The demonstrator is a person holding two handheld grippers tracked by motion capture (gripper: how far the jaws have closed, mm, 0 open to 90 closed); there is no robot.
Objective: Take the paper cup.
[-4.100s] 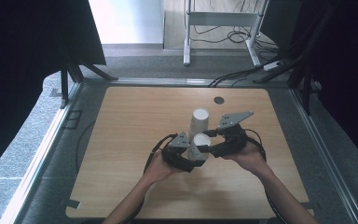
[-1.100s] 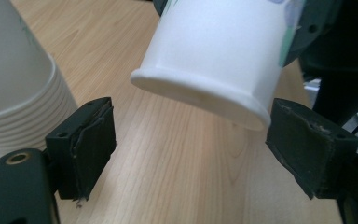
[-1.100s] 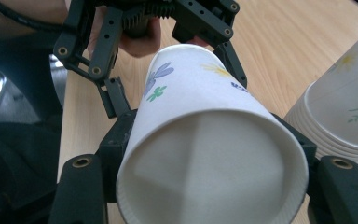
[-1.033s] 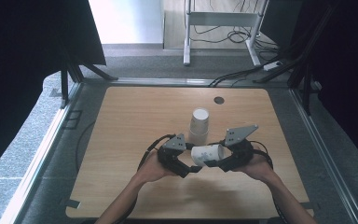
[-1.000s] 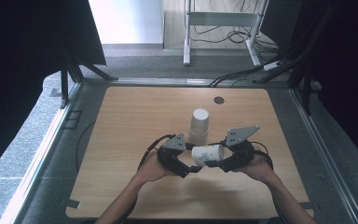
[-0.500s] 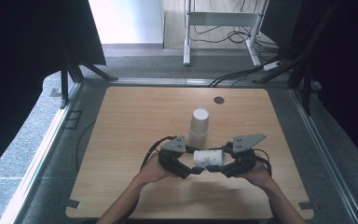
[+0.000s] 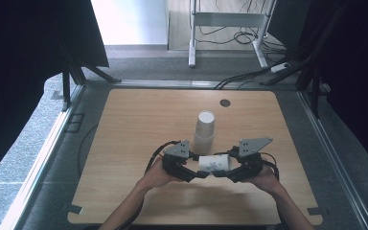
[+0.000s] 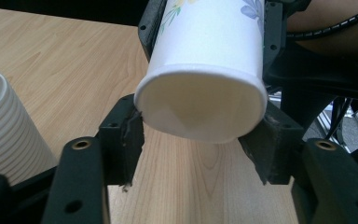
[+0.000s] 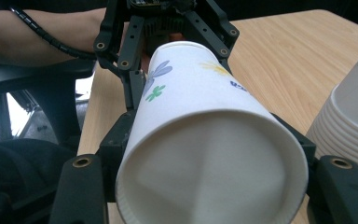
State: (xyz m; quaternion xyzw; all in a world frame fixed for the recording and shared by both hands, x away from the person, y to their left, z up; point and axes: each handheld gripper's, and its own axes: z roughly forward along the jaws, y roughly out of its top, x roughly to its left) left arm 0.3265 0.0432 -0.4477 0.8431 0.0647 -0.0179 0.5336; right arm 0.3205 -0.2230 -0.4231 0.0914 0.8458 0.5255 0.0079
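Observation:
A white paper cup with a flower print lies level, held a little above the table between both grippers. My right gripper is shut on one end; in the right gripper view that end sits wide between the jaws. My left gripper faces it from the other side. Its jaws have just been closing, with the cup's other end between them. Both pads now touch that end. A stack of white paper cups stands upright just beyond the grippers.
The wooden table has a small dark round hole near its far edge. The stack stands close beside the left gripper's jaws, and close beside the right gripper's too. A metal frame and cables lie on the floor beyond.
The cup went from upright beside the stack to lying level in the right gripper. The left jaws have closed onto its free end. The right hand drew slightly nearer.

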